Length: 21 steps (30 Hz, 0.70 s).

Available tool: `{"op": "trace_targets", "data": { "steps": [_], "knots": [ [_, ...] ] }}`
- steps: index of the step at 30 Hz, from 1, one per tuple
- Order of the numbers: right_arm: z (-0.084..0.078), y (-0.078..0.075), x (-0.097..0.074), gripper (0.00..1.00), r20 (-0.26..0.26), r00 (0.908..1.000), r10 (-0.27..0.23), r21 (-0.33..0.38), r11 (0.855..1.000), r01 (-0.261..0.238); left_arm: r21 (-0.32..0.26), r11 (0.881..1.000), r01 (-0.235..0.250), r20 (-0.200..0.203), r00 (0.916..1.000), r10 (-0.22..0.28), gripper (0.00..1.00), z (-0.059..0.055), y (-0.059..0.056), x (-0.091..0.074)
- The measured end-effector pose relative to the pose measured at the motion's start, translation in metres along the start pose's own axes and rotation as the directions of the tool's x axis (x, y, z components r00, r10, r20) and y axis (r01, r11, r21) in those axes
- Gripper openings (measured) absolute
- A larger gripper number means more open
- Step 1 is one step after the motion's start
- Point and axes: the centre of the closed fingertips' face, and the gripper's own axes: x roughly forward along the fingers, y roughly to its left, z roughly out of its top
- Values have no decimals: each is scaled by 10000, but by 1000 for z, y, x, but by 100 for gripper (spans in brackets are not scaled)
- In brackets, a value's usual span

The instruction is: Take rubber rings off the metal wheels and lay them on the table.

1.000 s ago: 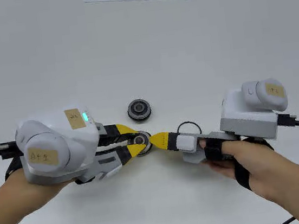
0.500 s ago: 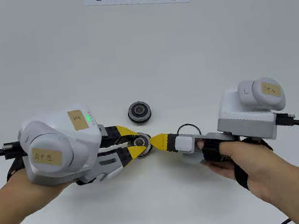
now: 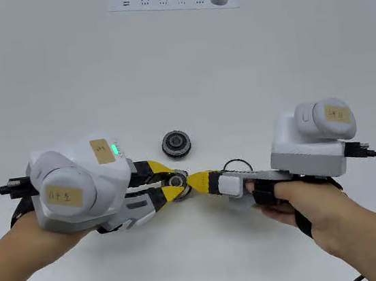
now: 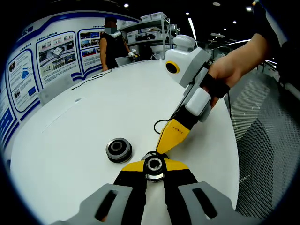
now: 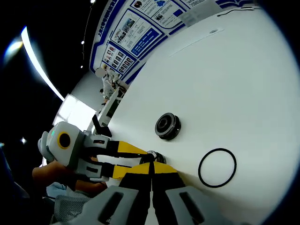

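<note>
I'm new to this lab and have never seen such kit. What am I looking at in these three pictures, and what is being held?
There is no robot here. A person holds a pair of hand-held tongs in each hand. The head view comes from a camera on the person's head, looking down at the white table. The two round views come from cameras riding on each pair of tongs, looking along its yellow jaws.

The left tongs are closed on a small metal wheel. The right tongs meet that wheel at its edge with their jaws together. I cannot tell whether they pinch its rubber ring.

On the table lie a second wheel and one loose rubber ring, already off its wheel.
</note>
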Motion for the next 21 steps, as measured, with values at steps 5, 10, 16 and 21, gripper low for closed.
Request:
{"op": "trace_targets", "data": {
  "steps": [5, 10, 16, 21],
  "knots": [
    [0, 2, 1, 0, -64, 10000, -11, -280, 9996, 9, -14, 10000, 6, 17, 10000, -6, 13, 0, 0, 0],
    [0, 2, 1, 0, -81, 10000, 10, -261, 9997, -12, -5, 10000, 14, 15, 10000, -14, 13, 0, 0, 0],
    [-1, 5, 2, 0, -223, 9997, -29, -679, 9977, 14, -55, 10000, 34, 73, 10000, -33, 13, 0, 0, 0],
    [-1, 4, 1, 0, -244, 9997, -9, -692, 9976, -8, -29, 10000, 38, 60, 10000, -38, 13, 0, -1, 0]
  ]
}}
